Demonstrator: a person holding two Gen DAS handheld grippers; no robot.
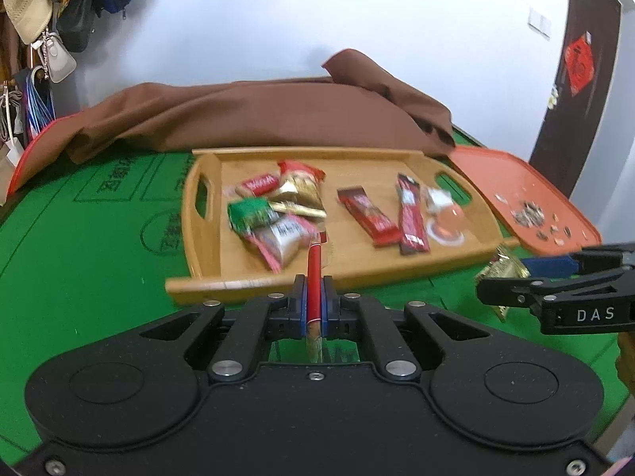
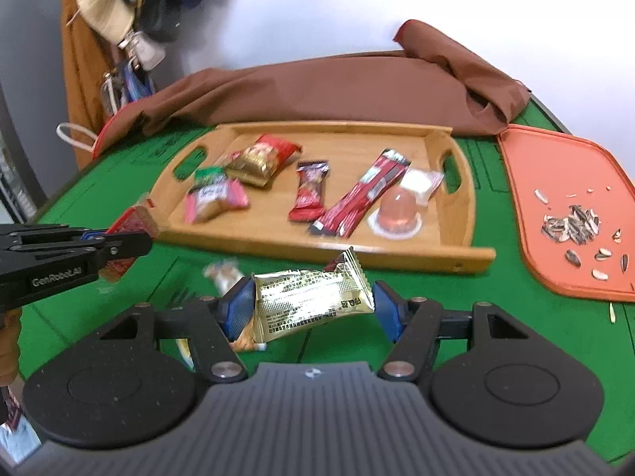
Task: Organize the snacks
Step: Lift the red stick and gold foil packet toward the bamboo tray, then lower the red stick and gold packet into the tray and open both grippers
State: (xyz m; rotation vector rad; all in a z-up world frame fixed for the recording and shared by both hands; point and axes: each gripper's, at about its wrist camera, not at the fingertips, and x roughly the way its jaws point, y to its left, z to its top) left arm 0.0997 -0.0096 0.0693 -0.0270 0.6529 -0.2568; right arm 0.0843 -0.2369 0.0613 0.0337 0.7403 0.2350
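A wooden tray (image 1: 206,281) (image 2: 464,256) on the green table holds several snacks: a green packet (image 1: 252,214), a red and gold packet (image 1: 301,182), red bars (image 1: 367,216) (image 2: 363,192) and a jelly cup (image 2: 399,212). My left gripper (image 1: 314,291) is shut on a thin red snack packet (image 1: 313,277), held edge-on just in front of the tray; it also shows in the right wrist view (image 2: 131,224). My right gripper (image 2: 311,303) is shut on a gold snack packet (image 2: 313,297), held above the table in front of the tray; the packet shows in the left wrist view (image 1: 502,269).
An orange tray (image 2: 528,198) (image 1: 488,170) with sunflower seed shells (image 2: 573,224) lies right of the wooden tray. A brown cloth (image 1: 258,115) is heaped behind it. Bags and hats (image 1: 59,12) hang at the back left. A small wrapper (image 2: 222,271) lies on the green mat.
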